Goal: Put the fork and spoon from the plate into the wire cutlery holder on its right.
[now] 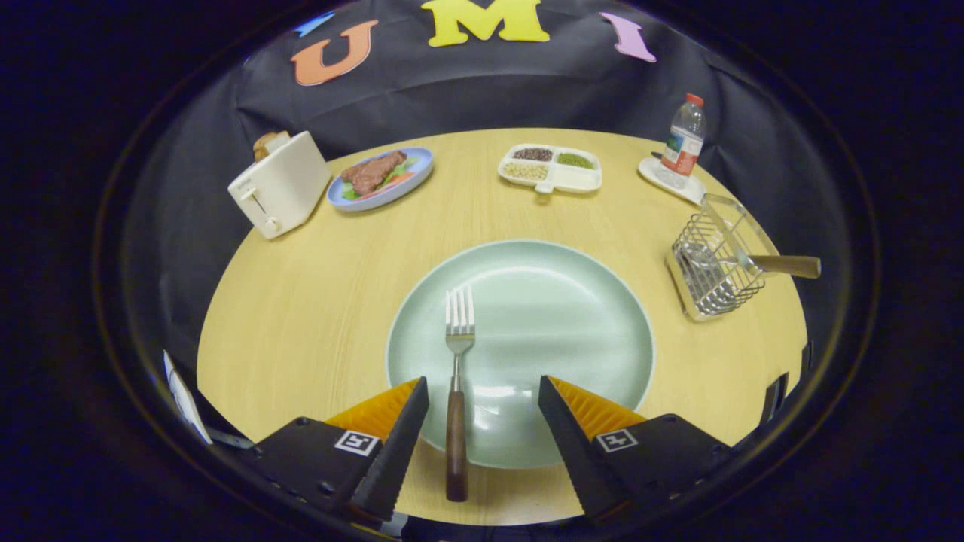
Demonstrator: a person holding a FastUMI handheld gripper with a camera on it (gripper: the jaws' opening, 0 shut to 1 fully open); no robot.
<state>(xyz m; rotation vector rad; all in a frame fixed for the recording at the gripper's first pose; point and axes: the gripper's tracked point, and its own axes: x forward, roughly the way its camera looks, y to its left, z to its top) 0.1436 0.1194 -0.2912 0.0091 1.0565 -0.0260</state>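
A: Start with the big things. Where does everything sit?

B: Take the plate point(557, 316) as the centre of the table point(316, 301). The wire holder point(712, 275) stands to its right, well apart, and a wooden-handled utensil, likely the spoon point(783, 264), already leans out of it. The fork point(456, 391) lies on the left part of the plate, tines toward the far side, its wooden handle hanging over the near rim.

A: And the gripper point(482, 421)?

B: Wide open, holding nothing. The fork's handle lies between the fingers, closer to the left one.

A: How will the fork handle?

B: I judge it light and stiff. The metal neck looks thin and slippery; the wooden handle is thicker and should give better hold. I would grip the handle at the plate's near rim, where it stands clear of the table.
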